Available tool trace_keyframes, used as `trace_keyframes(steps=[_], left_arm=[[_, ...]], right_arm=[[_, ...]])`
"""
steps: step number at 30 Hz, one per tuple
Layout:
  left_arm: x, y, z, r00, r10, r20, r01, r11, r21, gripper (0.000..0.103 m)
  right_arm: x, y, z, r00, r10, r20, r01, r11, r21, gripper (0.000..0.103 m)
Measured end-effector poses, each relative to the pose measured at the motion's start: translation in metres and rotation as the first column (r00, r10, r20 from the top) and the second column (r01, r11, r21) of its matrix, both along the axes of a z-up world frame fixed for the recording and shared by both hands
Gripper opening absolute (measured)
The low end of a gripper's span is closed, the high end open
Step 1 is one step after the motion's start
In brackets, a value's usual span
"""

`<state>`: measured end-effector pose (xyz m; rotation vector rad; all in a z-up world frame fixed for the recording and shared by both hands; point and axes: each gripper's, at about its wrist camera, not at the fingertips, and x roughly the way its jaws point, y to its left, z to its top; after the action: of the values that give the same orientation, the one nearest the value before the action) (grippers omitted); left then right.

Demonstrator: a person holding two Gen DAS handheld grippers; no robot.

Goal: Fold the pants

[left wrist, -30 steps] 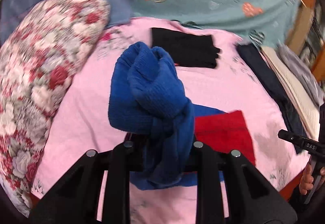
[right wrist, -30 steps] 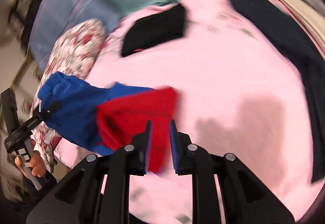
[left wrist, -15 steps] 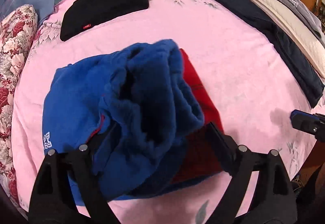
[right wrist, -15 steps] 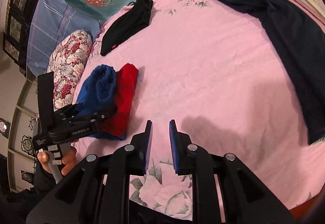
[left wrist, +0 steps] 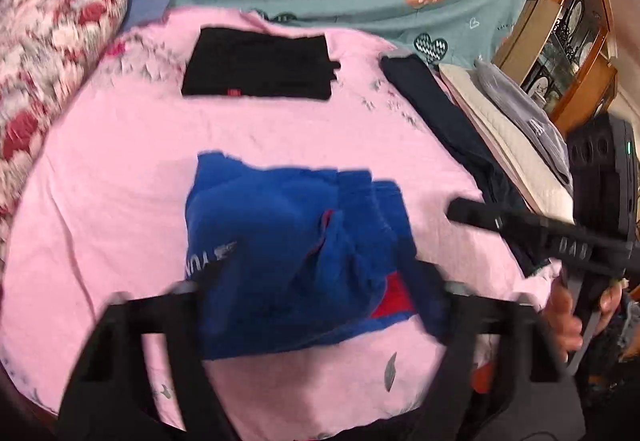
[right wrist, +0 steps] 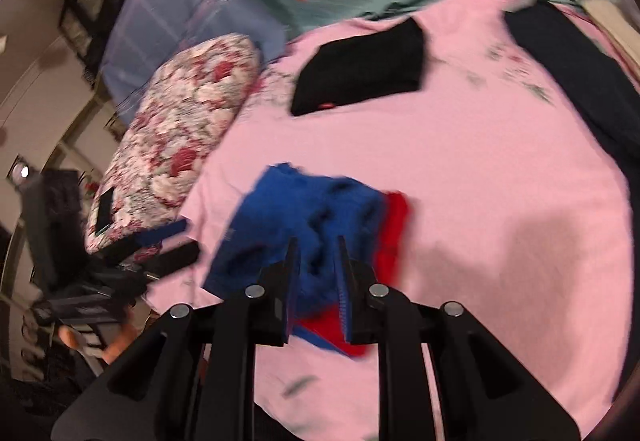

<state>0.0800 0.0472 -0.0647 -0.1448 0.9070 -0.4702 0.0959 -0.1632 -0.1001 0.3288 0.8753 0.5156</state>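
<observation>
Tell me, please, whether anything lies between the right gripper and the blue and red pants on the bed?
Nothing visible does. The right gripper points straight at the blue and red pants, with only the pink blanket around them. The folded black garment lies well beyond, near the pillows.

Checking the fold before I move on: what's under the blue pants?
A red layer peeks out beneath the blue pants at their right edge, on the pink blanket. How far it extends underneath is covered.

One folded blue-and-red fleece pair of pants lies on one pink blanket. There is one folded black garment, one floral red-and-white pillow and two black handheld grippers.
</observation>
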Motion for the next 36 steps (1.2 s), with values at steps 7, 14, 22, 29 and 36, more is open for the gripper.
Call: trace_keyframes(steps=[7,14,22,29,36], left_arm=[[0.008,-0.011,-0.065,0.994,-0.053,-0.098,0.058,0.997,0.055,0.018],[0.01,0.001,-0.077,0.988,-0.076,-0.134,0.072,0.997,-0.03,0.018],[0.004,0.004,-0.075,0.985,-0.073,-0.158,0.073,0.997,-0.006,0.018],[-0.004,0.006,-0.076,0.984,-0.087,-0.153,0.088,0.996,-0.002,0.018],[-0.003,0.004,-0.073,0.986,-0.094,-0.135,0.098,0.995,0.025,0.019]], right_arm=[[0.035,0.034,-0.066,0.981,-0.09,-0.175,0.047,0.971,-0.234,0.018],[0.042,0.057,-0.036,0.989,-0.015,-0.146,-0.025,0.963,-0.268,0.027],[0.133,0.15,-0.019,0.953,0.247,-0.176,-0.295,0.886,-0.356,0.041],[0.183,0.177,-0.062,0.893,0.294,-0.342,-0.418,0.824,-0.383,0.041],[0.176,0.189,-0.048,0.928,0.267,-0.259,-0.362,0.807,-0.466,0.007]])
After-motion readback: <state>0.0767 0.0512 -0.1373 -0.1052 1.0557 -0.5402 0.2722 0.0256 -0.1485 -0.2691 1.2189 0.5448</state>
